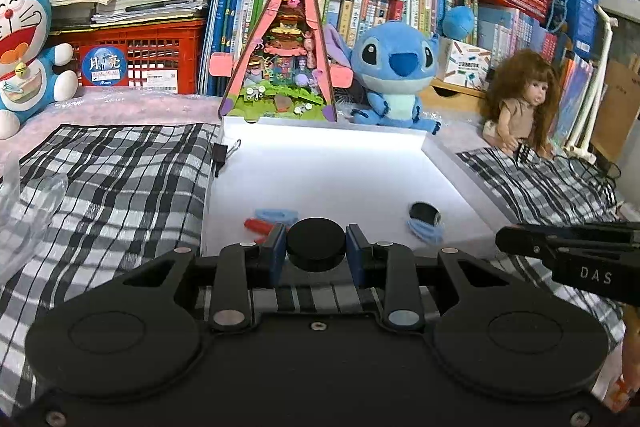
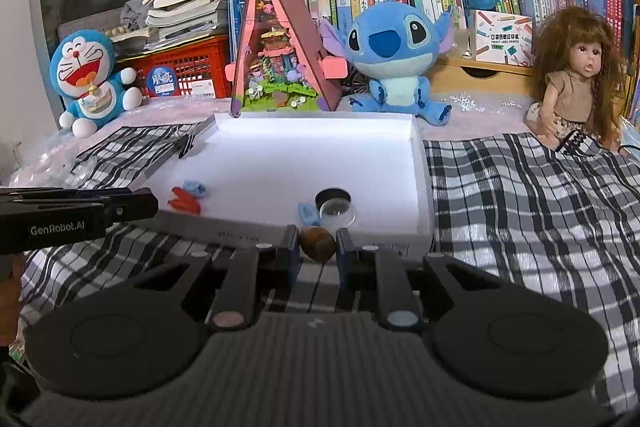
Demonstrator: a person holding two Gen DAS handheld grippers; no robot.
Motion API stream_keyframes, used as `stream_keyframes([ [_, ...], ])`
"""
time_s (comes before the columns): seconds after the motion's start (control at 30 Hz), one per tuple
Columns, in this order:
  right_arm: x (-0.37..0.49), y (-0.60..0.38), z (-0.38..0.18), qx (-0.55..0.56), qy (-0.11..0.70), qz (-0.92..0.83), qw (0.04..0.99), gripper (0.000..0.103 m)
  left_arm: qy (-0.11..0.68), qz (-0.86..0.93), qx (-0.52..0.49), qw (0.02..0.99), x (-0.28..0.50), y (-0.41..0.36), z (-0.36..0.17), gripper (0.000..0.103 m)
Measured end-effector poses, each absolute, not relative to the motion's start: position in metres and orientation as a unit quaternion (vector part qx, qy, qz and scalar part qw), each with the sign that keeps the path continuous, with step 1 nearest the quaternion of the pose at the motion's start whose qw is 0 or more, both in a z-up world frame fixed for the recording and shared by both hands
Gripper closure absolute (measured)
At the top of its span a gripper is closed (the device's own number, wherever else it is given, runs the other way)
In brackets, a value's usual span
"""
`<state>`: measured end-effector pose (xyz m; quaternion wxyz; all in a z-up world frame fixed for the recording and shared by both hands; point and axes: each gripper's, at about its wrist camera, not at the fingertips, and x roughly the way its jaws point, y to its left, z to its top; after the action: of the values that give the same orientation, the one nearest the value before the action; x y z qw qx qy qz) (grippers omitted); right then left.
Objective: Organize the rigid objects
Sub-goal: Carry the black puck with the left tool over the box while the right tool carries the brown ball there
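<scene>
My left gripper (image 1: 316,245) is shut on a black round lid (image 1: 316,247), held at the near edge of the white tray (image 1: 320,171). My right gripper (image 2: 318,243) is shut on a small brown stone (image 2: 317,244), just before the tray's near rim (image 2: 360,239). In the tray lie red clips (image 2: 184,201), blue clips (image 2: 196,187), another blue clip (image 2: 308,213) and a small black-rimmed clear jar (image 2: 334,205). The left wrist view shows the same jar (image 1: 424,213), red clips (image 1: 260,227) and blue clips (image 1: 276,215).
The tray sits on a black-and-white checked cloth (image 2: 520,195). Behind it stand a pink triangular toy house (image 2: 280,51), a Stitch plush (image 2: 394,55), a Doraemon plush (image 2: 90,79), a doll (image 2: 576,79) and book shelves. A binder clip (image 1: 222,151) sits at the tray's left rim.
</scene>
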<state>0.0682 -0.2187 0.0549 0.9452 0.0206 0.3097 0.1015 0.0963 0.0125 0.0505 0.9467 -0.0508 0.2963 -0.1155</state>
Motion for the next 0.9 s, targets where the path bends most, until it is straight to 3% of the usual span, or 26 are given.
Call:
stream_keyframes([
  [0.53, 0.161, -0.223, 0.069, 0.071, 0.375, 0.103, 0.919, 0.079, 0.37, -0.11, -0.099, 0.917, 0.208, 0.016, 0.056, 0.073],
  [0.9, 0.206, -0.214, 0.044, 0.081, 0.423, 0.08, 0.899, 0.079, 0.397, -0.077, -0.089, 0.91, 0.24, 0.007, 0.032, 0.073],
])
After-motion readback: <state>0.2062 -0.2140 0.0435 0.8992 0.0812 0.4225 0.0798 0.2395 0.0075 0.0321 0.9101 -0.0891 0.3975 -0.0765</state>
